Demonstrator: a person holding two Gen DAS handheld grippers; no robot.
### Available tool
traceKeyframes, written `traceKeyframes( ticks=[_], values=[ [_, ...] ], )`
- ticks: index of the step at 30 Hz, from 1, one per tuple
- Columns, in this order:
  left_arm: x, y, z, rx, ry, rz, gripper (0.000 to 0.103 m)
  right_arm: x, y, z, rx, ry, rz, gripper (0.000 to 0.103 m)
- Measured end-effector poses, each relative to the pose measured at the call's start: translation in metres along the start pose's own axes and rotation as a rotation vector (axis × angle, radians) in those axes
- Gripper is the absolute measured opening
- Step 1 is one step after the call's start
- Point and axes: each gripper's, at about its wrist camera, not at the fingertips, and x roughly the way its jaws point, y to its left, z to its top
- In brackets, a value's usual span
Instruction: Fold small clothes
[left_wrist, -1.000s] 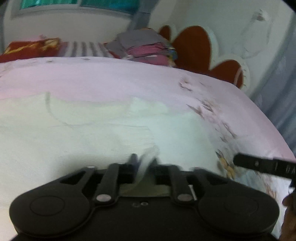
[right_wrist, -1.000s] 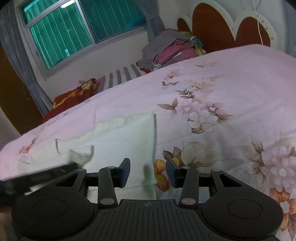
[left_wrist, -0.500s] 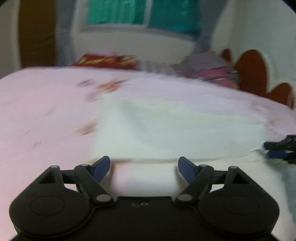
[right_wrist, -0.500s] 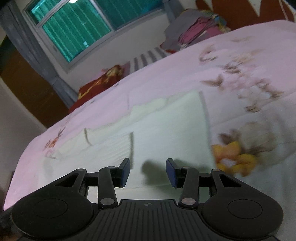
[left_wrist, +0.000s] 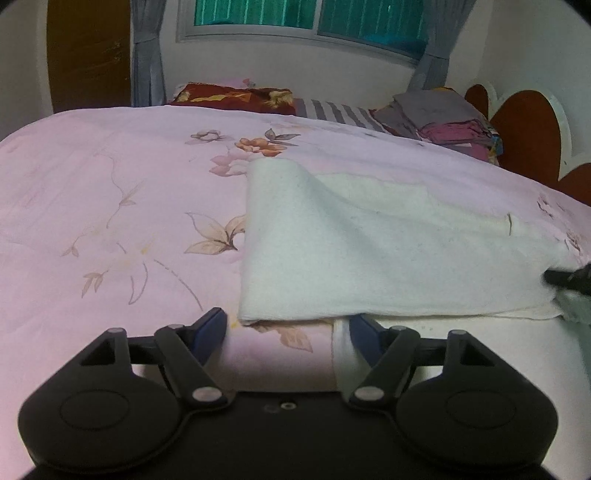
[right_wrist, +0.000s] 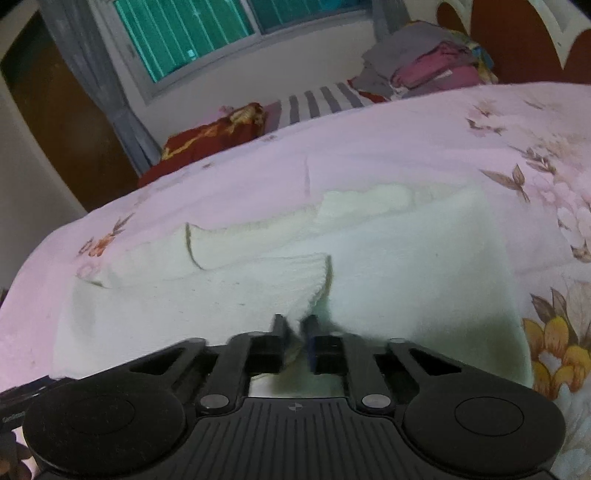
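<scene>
Midway through the fold, my right gripper (right_wrist: 295, 334) has just closed on an edge of the white garment (right_wrist: 406, 280) lying lower centre on the bed (right_wrist: 369, 155); my left gripper (left_wrist: 288, 326) gapes empty beside its corner, flaps unfinished

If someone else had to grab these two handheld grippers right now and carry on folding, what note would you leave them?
Left gripper: open, nothing held, over the near left corner of the white garment; its fingers have just eased slightly closer together.
Right gripper: fingers have just closed, shut on a ribbed edge of the garment.
The garment lies on the pink floral bedsheet, with one side already folded over. A pile of clothes sits by the headboard.
Left to do: carry the pinched edge across, finish folding and smooth it flat.
</scene>
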Motion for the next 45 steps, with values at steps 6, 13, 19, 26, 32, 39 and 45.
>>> traceKeyframes(
  ticks=[6, 13, 19, 26, 32, 39, 45],
  values=[
    [0.0, 0.003, 0.001, 0.015, 0.005, -0.016, 0.073, -0.042, -0.052, -0.004, 0.123, -0.132, -0.189, 0.005],
    [-0.001, 0.013, 0.005, -0.034, 0.005, -0.045, 0.065, -0.052, -0.066, -0.02, 0.119, -0.122, -0.196, 0.005],
    [0.001, 0.013, 0.006, -0.005, 0.012, -0.054, 0.065, -0.054, -0.06, -0.015, 0.101, -0.141, -0.213, 0.005],
    [0.003, 0.009, 0.006, 0.03, 0.02, -0.044, 0.065, -0.046, -0.058, -0.018, 0.055, -0.104, -0.235, 0.005],
    [-0.023, 0.004, 0.012, 0.061, -0.062, -0.085, 0.079, -0.065, -0.054, -0.016, 0.076, -0.178, -0.291, 0.025],
    [0.0, -0.064, 0.018, 0.156, -0.065, -0.176, 0.078, -0.056, -0.008, -0.015, -0.066, -0.16, -0.195, 0.025],
    [0.015, -0.086, 0.001, 0.194, -0.066, -0.104, 0.084, -0.012, 0.035, -0.037, -0.167, -0.042, -0.066, 0.022]
  ],
)
